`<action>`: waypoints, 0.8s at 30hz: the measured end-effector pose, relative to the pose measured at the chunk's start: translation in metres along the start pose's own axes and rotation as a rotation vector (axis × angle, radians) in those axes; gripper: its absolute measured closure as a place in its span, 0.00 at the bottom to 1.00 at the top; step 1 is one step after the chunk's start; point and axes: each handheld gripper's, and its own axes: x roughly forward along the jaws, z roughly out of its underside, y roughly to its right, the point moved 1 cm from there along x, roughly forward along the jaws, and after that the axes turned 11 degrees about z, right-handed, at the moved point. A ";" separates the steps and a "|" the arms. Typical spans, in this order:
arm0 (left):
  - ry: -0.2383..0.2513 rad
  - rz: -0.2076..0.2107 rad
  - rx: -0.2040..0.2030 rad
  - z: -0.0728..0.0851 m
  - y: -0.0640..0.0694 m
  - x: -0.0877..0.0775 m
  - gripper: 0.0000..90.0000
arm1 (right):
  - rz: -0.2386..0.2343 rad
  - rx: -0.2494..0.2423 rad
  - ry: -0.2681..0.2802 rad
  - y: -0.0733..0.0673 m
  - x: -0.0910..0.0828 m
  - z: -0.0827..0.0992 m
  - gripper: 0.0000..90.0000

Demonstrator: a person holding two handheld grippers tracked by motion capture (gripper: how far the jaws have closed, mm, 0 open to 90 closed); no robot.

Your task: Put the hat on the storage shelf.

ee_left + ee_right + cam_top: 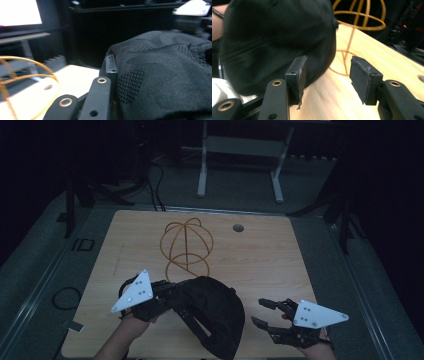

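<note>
a black cap (215, 312) hangs above the near middle of the wooden table (280, 265), lifted off the boards and tilted, its crown toward the right and its underside with a strap toward the person. the left gripper (167, 295) has it: the jaws are clamped tight on the cap's left edge, and in the left gripper view the dark patterned fabric (160, 75) bulges right against the one jaw that can be seen, pressed into it. the hand holding that gripper comes in from the near left edge of the high view, with the grey three-cornered plate tipped up toward the left.

the right gripper (262, 312) sits near the right front of the table, just beside the cap's right side but apart from it. its jaws stand partly open with nothing between them; in the right gripper view the bare wood (329, 97) shows through the gap, and the cap (277, 42) lies beyond and to the left of the left-hand jaw, not pinched by it.

farther off, at the middle of the table, stands a golden wire stand (186, 247) made of hoops, a rounded cage on top and a looped base on the boards. a small round hole (238, 228) sits in the tabletop to the right of it, toward the far edge.
</note>
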 end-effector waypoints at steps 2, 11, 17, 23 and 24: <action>-0.006 0.051 -0.024 0.001 -0.003 0.000 0.99 | -0.047 -0.026 0.013 -0.005 0.006 -0.008 0.52; -0.028 0.107 -0.021 0.006 -0.003 0.008 0.99 | -0.131 -0.118 0.040 -0.021 0.029 -0.033 0.52; -0.021 0.118 -0.022 0.004 -0.001 0.010 0.99 | -0.138 -0.126 0.026 -0.021 0.040 -0.031 0.55; -0.017 0.120 -0.048 0.003 -0.004 0.011 0.99 | -0.132 -0.141 0.040 -0.022 0.040 -0.030 0.83; -0.016 0.121 -0.048 0.003 -0.004 0.012 0.99 | -0.134 -0.146 0.041 -0.023 0.040 -0.031 0.88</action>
